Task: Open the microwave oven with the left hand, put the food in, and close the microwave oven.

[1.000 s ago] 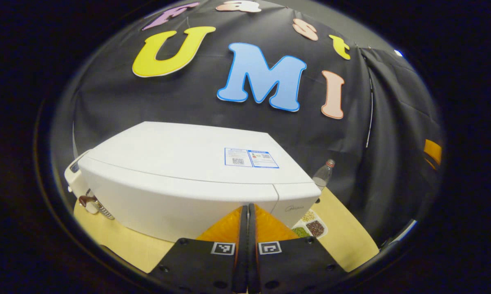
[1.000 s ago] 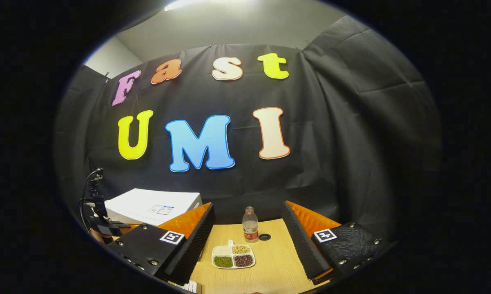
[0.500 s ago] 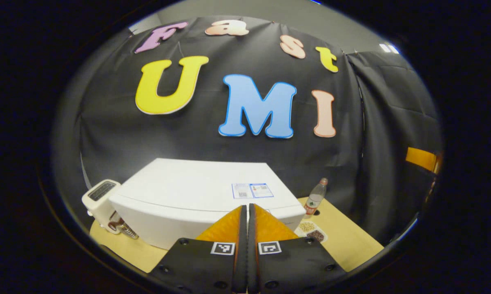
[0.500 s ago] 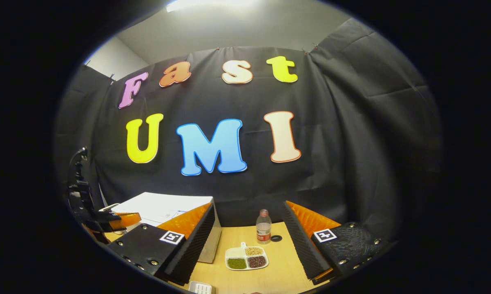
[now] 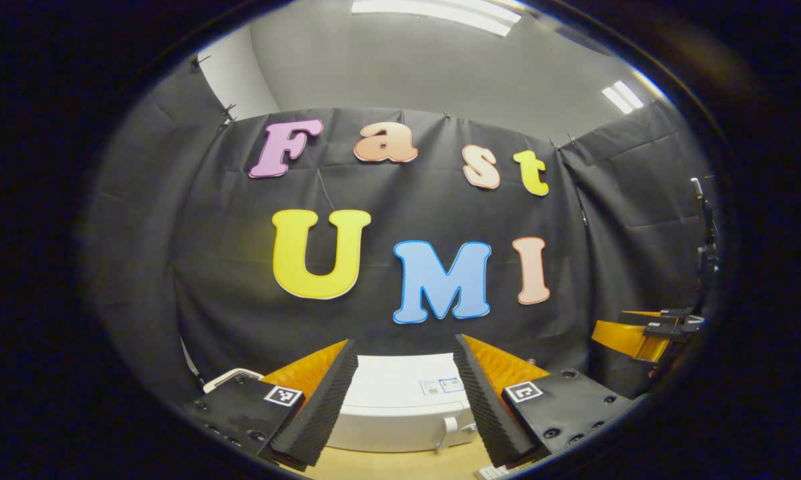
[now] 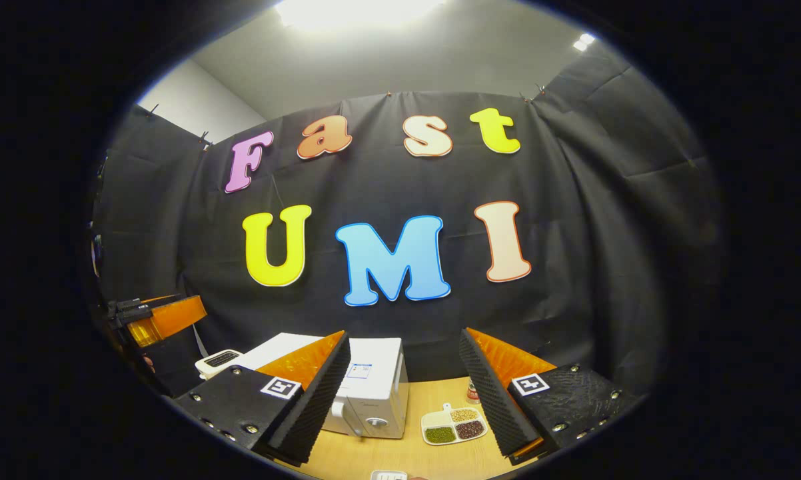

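The white microwave (image 5: 400,403) stands on the wooden table (image 5: 400,465), door closed, its handle (image 5: 446,431) toward the right of the front. My left gripper (image 5: 404,407) is open, well back from the microwave, which shows in the gap between its fingers. In the right gripper view the microwave (image 6: 374,390) is at lower centre and the food, a white divided dish of beans (image 6: 454,427), lies on the table (image 6: 434,460) to its right. My right gripper (image 6: 400,397) is open and holds nothing. The left gripper (image 6: 164,317) hangs at the far left.
A white toaster (image 6: 219,360) stands left of the microwave, also seen as the toaster (image 5: 230,379). A bottle (image 6: 472,393) peeks out behind my right finger. A small white object (image 6: 387,475) lies at the near table edge. The right gripper (image 5: 644,333) is at the far right.
My left gripper went from shut to open and drew back and up from the microwave. The right gripper also pulled back; the microwave's front now shows in its view.
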`<state>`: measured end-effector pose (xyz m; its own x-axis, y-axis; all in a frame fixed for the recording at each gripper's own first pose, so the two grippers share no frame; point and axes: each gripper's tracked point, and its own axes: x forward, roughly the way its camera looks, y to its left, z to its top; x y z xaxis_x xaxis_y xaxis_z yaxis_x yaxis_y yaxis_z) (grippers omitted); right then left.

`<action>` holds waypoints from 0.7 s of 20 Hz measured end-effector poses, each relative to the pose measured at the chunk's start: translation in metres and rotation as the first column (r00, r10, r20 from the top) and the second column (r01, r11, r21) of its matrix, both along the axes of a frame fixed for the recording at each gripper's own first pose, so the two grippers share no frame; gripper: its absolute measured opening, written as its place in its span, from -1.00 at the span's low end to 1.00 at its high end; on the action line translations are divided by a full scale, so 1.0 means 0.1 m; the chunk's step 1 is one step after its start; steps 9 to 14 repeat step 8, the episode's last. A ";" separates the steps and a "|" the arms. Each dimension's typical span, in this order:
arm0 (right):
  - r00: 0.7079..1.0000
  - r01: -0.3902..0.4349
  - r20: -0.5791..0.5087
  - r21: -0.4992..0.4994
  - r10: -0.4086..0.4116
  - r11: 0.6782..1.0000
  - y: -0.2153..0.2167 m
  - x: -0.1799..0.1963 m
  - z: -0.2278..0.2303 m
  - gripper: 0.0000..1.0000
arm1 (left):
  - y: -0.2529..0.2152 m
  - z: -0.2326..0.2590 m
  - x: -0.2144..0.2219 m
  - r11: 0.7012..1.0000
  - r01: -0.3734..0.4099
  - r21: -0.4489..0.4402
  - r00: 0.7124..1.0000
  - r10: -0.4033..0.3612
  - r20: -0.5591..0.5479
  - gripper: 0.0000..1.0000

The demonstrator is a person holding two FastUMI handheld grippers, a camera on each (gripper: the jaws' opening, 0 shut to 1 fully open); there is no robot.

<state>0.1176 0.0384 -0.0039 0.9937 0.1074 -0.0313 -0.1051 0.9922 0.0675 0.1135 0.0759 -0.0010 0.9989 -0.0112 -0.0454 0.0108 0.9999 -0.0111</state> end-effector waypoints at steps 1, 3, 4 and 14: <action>1.000 -0.001 0.007 -0.003 0.001 1.000 0.07 -0.03 0.03 0.98 | 0.06 -0.02 -0.06 1.000 0.005 -0.005 1.000 -0.005 -0.006 0.83; 1.000 0.002 0.017 -0.011 -0.002 1.000 0.20 -0.10 0.07 0.98 | 0.17 -0.05 -0.16 1.000 0.014 -0.014 1.000 -0.014 -0.020 0.83; 1.000 0.006 0.023 -0.016 -0.006 1.000 0.25 -0.13 0.08 0.98 | 0.24 -0.04 -0.18 1.000 0.017 -0.016 1.000 -0.018 -0.019 0.83; 0.999 0.025 0.029 -0.024 -0.024 0.999 0.45 -0.27 0.12 0.98 | 0.41 0.02 -0.33 0.999 0.043 -0.016 0.999 -0.044 -0.004 0.94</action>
